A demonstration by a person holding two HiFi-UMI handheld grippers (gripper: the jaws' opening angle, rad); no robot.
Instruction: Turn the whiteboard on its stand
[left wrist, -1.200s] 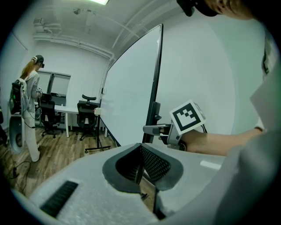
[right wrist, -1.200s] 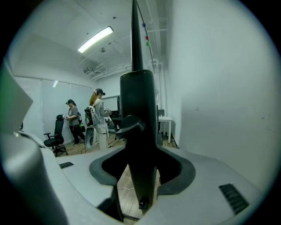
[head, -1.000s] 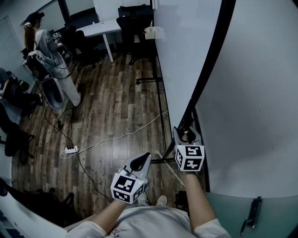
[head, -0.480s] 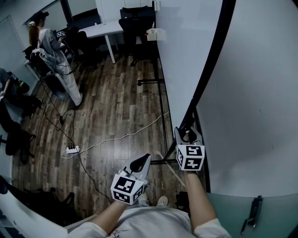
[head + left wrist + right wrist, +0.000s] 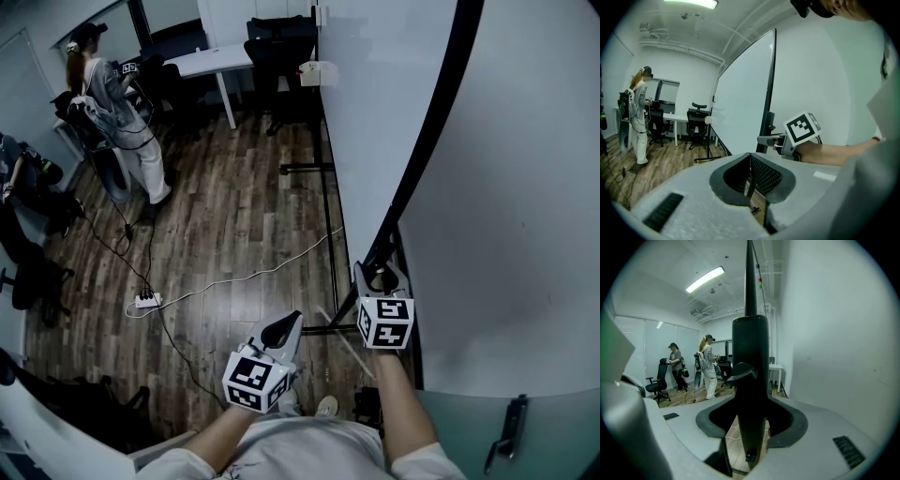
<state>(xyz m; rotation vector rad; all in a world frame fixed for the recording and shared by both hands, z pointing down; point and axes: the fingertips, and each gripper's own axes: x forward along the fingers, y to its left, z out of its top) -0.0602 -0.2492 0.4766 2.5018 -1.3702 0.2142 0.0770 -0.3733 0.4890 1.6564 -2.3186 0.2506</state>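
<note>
Whiteboard (image 5: 375, 112) has swung only slightly this past second — right gripper (image 5: 378, 270) pinching its black frame (image 5: 427, 131), left gripper (image 5: 284, 326) pressed shut, empty — so the turn seems barely begun.

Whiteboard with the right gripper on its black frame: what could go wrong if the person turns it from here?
1. The right gripper has its fingers closed only on the narrow black frame, so they may slip when the whiteboard swings.
2. A white cable lies on the floor and reaches the stand's foot bar; it might catch there.
3. The left gripper is shut and holds nothing, so one gripper alone probably steers the board.
</note>
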